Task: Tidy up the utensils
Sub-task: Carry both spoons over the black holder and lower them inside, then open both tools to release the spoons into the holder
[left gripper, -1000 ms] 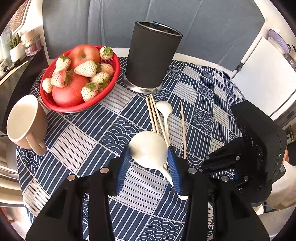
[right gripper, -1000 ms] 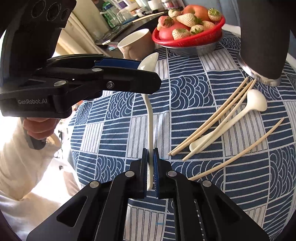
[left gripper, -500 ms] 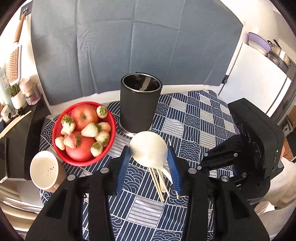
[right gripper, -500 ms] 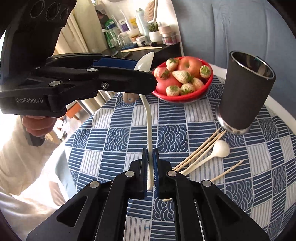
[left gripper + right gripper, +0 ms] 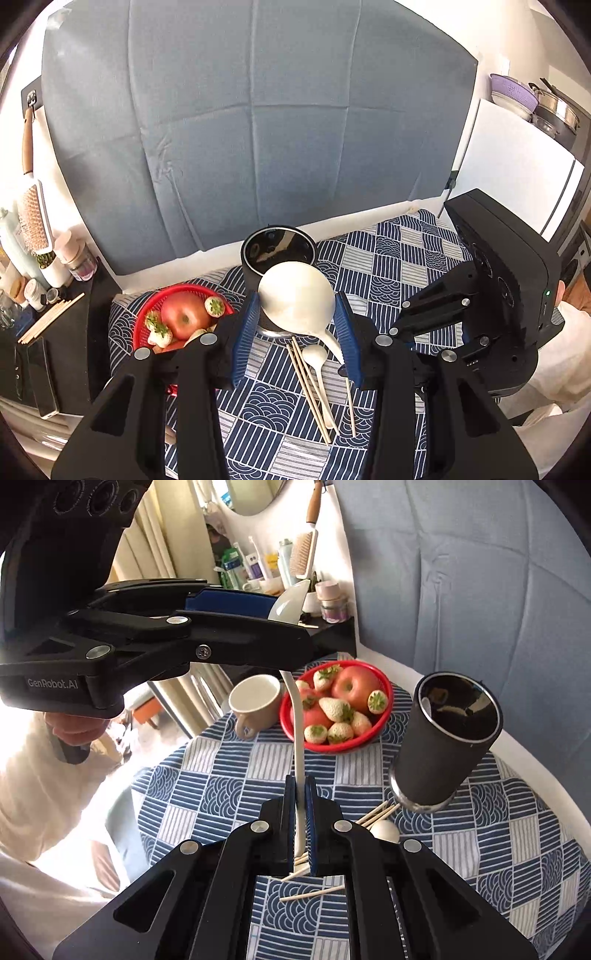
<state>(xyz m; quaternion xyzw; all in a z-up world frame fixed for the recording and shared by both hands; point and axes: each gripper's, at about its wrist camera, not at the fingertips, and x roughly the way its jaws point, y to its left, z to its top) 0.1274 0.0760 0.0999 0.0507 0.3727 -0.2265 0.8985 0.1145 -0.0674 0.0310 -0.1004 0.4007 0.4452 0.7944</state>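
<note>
White ladle (image 5: 295,295) gripped by both tongs, left (image 5: 295,332), right (image 5: 301,825), one spoon (image 5: 316,360) on table.

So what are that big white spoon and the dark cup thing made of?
The large spoon looks like glossy white ceramic or melamine; its smooth bowl shows soft highlights. The holder seems metal: matte dark outside, but a mirror-like interior and silvery base rim.
</note>
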